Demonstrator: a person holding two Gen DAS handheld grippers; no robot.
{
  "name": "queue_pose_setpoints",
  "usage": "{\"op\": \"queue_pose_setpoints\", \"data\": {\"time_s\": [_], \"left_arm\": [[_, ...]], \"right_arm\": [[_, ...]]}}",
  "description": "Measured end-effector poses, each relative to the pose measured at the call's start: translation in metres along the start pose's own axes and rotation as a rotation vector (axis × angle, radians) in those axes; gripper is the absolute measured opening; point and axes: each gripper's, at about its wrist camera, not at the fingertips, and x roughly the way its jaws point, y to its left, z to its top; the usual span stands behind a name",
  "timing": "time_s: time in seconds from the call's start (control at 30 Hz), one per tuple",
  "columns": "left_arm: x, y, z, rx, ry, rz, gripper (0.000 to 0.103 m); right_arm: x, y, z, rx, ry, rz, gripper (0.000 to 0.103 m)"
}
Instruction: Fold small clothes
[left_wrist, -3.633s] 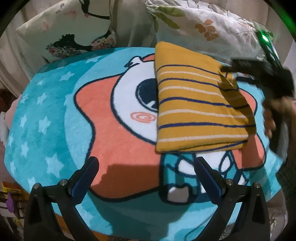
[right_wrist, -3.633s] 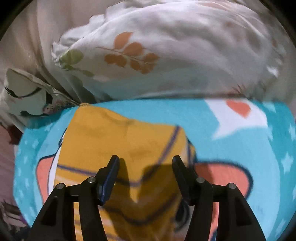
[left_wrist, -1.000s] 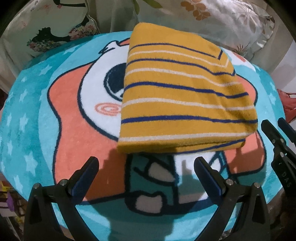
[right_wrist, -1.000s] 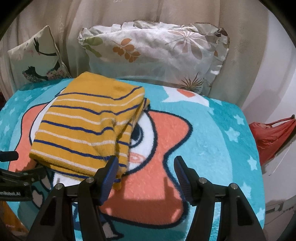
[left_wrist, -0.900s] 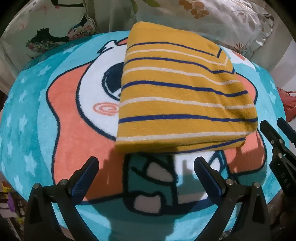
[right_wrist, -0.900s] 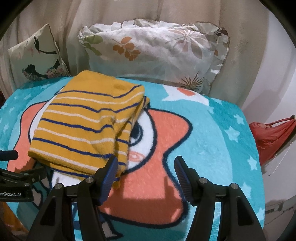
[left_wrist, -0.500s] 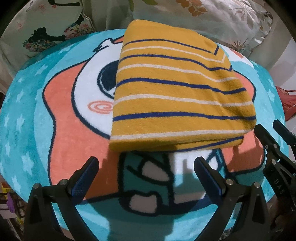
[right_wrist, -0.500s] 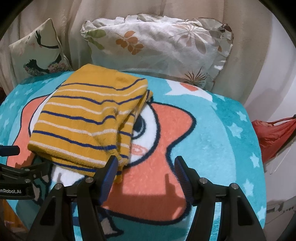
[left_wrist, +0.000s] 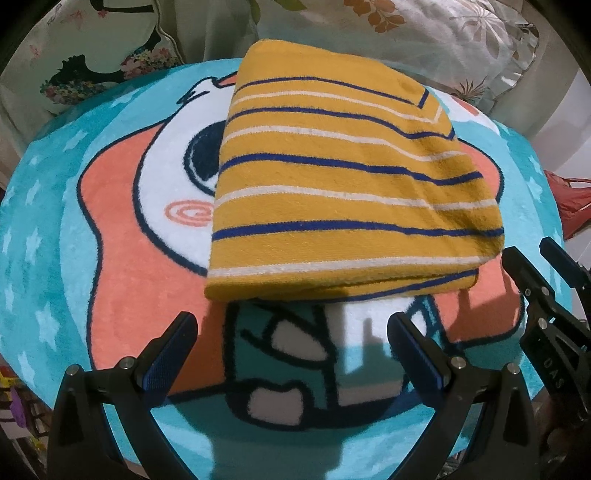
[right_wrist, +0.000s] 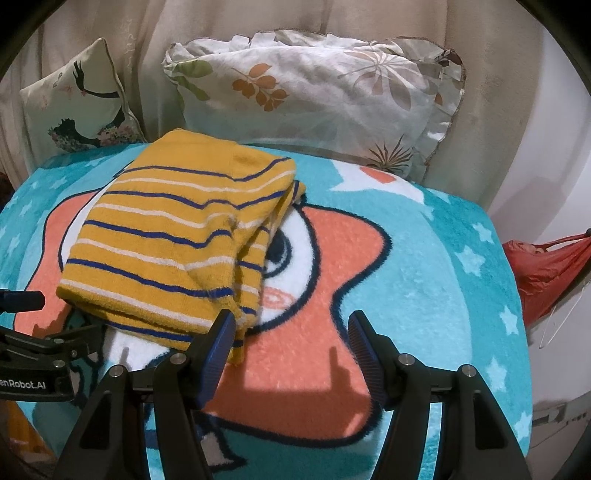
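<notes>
— Where's the sweater (left_wrist: 347, 192)?
— Folded flat on the blanket (left_wrist: 55, 280), mid, just ahead of both tools.
— Jaws?
— My left gripper (left_wrist: 291, 332) gapes wide, nothing in it. Right gripper (right_wrist: 291, 332) spread too, empty, inner finger (right_wrist: 218, 339) by the sweater's corner.

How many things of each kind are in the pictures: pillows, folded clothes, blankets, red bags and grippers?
Pillows: 2, a leaf-print pillow and a bird-print pillow
Folded clothes: 1, the yellow striped garment
Blankets: 1, the cartoon blanket
Red bags: 1, the red bag
Hand-held grippers: 2, the left hand-held gripper and the right hand-held gripper
Total: 7
</notes>
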Motion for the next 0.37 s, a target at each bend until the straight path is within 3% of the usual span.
{"op": "queue_pose_setpoints", "data": {"time_s": [0.37], "left_arm": [[-0.0048,-0.0046,0.0006,0.014,-0.04,-0.008,0.102]], "right_arm": [[-0.0027,0.0027,-0.0027,-0.001,-0.002,0.016,0.069]]}}
